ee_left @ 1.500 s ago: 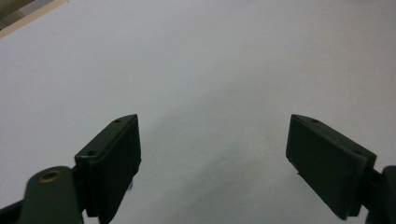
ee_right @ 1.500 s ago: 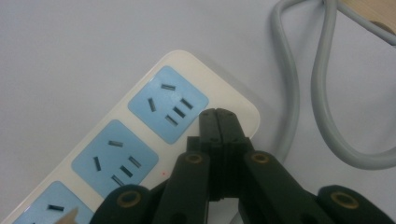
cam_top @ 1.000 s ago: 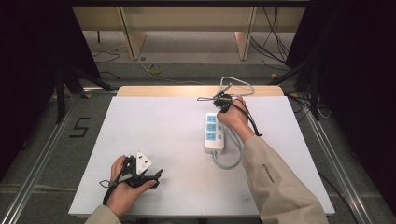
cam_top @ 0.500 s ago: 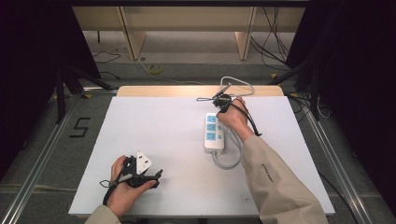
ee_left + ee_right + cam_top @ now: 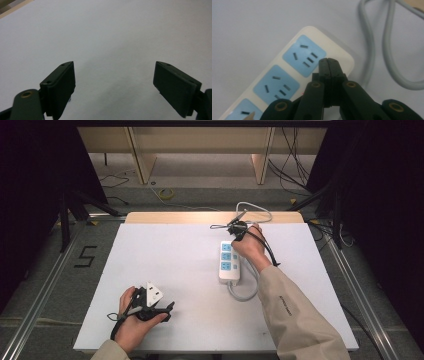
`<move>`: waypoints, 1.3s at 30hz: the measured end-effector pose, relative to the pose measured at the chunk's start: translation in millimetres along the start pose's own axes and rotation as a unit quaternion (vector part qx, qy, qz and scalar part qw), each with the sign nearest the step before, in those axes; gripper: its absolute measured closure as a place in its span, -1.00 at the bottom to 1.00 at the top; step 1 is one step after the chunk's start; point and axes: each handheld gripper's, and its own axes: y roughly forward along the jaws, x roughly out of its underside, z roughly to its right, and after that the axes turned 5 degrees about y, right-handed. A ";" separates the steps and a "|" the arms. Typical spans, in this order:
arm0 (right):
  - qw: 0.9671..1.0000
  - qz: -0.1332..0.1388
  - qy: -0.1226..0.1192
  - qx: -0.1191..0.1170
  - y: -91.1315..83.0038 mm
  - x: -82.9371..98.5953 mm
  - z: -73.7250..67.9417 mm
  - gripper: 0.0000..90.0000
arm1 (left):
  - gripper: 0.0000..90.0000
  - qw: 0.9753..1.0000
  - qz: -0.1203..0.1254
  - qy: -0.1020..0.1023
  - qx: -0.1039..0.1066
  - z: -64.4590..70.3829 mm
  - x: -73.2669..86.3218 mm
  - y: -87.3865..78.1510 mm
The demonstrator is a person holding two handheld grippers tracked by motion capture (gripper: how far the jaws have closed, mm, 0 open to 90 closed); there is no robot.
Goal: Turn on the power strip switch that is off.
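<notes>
A white power strip (image 5: 229, 262) with three blue sockets lies lengthwise right of the table's middle. My right gripper (image 5: 236, 231) hovers at its far end. In the right gripper view the right gripper (image 5: 328, 61) is shut on nothing, its tips just over the strip's (image 5: 287, 75) white end beside the last blue socket (image 5: 304, 58). I cannot tell whether they touch it. The strip's grey cord (image 5: 372, 50) curves past on the right. My left gripper (image 5: 155, 307) rests near the front left edge. There its jaws (image 5: 114, 65) stand wide open with bare table between them.
The white table top (image 5: 165, 255) has a wooden strip (image 5: 175, 217) along its far edge. The grey cord (image 5: 245, 292) loops at the strip's near end and again at the far edge (image 5: 255, 209). Metal rails run along both sides on the floor.
</notes>
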 end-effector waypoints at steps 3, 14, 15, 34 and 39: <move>0.999 0.000 -0.012 0.030 -0.1 -0.5 -6.4 1.00 | -0.60 1.000 0.000 0.000 0.000 -0.1 0.0 -0.4; 0.999 0.026 0.012 0.028 -22.3 5.4 26.5 1.00 | -0.60 1.000 -0.001 -0.008 -0.003 -2.5 0.6 0.9; 0.999 0.032 0.010 0.023 -23.9 3.1 25.1 1.00 | -0.60 1.000 0.000 -0.009 -0.003 -1.8 0.7 0.8; 1.000 0.001 -0.020 -0.014 0.2 -6.3 -5.1 1.00 | -0.60 1.000 -0.002 -0.006 -0.001 -1.9 2.2 0.4; 1.000 -0.006 -0.019 -0.017 1.4 -5.8 -6.2 1.00 | -0.60 1.000 -0.001 -0.005 -0.001 -1.7 2.3 0.7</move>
